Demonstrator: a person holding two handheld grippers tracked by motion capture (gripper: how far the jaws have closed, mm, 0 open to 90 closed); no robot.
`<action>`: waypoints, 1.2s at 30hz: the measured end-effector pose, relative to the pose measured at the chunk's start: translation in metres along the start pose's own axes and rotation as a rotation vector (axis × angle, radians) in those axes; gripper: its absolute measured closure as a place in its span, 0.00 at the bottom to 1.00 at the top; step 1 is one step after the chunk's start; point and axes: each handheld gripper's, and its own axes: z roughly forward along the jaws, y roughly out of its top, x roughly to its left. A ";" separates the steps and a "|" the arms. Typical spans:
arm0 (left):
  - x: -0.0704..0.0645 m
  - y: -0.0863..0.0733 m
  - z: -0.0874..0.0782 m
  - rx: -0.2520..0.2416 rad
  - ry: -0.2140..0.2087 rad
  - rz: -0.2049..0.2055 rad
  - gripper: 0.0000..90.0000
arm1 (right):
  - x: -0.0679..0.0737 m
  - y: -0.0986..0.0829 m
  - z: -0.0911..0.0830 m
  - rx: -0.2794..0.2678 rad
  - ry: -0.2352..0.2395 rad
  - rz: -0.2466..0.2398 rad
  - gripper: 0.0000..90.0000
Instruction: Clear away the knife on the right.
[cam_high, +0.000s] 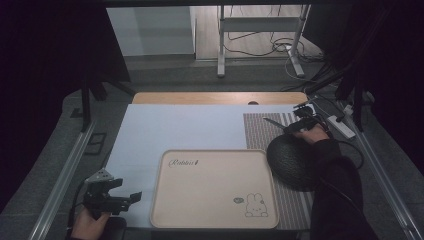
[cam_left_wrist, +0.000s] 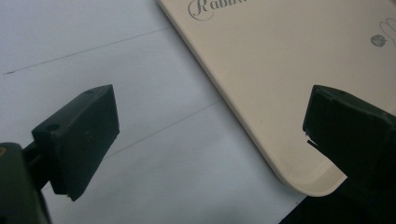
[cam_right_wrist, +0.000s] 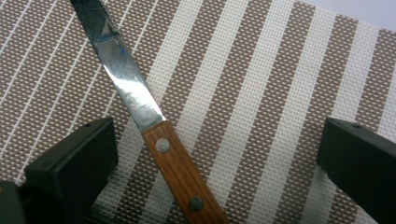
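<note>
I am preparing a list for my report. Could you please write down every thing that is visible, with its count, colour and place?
knife: one, steel blade and brown wooden handle, on the striped placemat between the right tongs' open jaws
striped placemat: one, brown and white, right side of table
round mat: one, dark, on the placemat, right of the tray
tray: one, beige with rabbit drawing, front centre
sheet: one, pale blue, covering the table
left tongs: one, black, open, left of the tray
right tongs: one, black, open, over the knife

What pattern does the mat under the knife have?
The mat has woven brown and white stripes, clearest in the right gripper view, where the knife lies on it.
</note>
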 end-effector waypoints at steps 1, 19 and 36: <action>0.000 0.000 0.000 0.000 0.000 -0.001 0.05 | -0.001 0.000 -0.001 -0.002 0.001 -0.003 0.02; -0.001 0.000 0.000 0.002 0.003 0.002 0.05 | -0.012 -0.005 -0.017 -0.039 0.082 -0.159 0.86; -0.001 0.000 0.000 0.005 0.006 0.004 0.05 | -0.038 -0.017 -0.038 -0.078 0.026 -0.126 0.86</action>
